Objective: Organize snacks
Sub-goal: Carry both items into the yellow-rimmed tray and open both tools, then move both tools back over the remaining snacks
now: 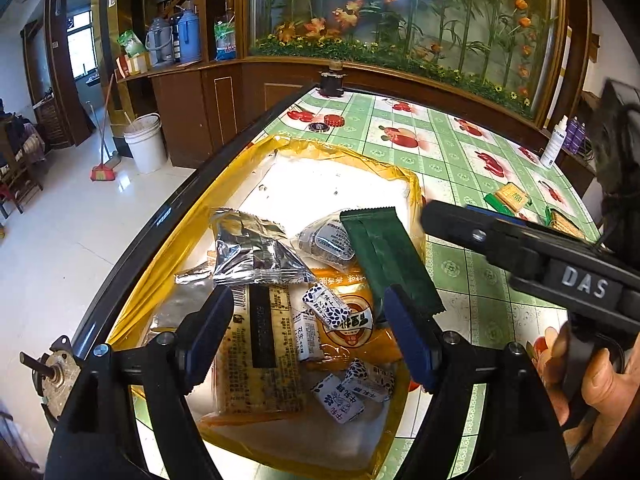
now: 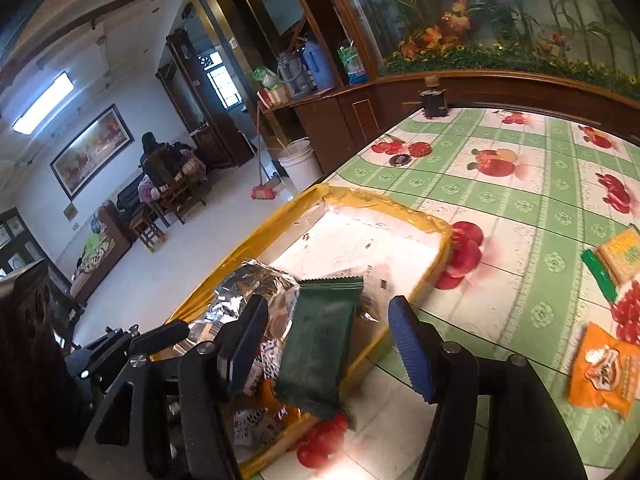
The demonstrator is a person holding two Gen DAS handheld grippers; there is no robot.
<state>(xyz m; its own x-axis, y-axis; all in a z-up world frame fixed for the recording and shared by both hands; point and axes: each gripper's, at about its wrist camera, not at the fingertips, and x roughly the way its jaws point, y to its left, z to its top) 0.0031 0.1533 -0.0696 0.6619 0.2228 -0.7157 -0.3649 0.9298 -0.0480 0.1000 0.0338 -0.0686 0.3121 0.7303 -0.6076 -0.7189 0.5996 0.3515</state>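
Observation:
A shallow white box with yellow-taped rim [image 1: 414, 184] [image 2: 384, 200] lies on the table and holds several snacks: a silver foil pack [image 1: 252, 252] [image 2: 248, 292], an orange pack [image 1: 352, 320], a tan cracker pack [image 1: 260, 356] and small black-and-white candies [image 1: 340, 398]. A dark green packet [image 1: 388, 256] [image 2: 320, 352] leans over the box's right rim. My left gripper [image 1: 310, 340] is open above the box. My right gripper [image 2: 328, 348] is open, its fingers either side of the green packet without touching it; it also shows in the left wrist view [image 1: 436, 216].
On the green fruit-print tablecloth [image 2: 500, 280] to the right lie a cracker pack with green wrapper [image 2: 616, 260] [image 1: 508, 196] and an orange snack bag [image 2: 604, 372]. Bottle caps [image 1: 334, 121] and a dark jar [image 1: 332, 80] sit at the far end. The table's left edge drops to the floor.

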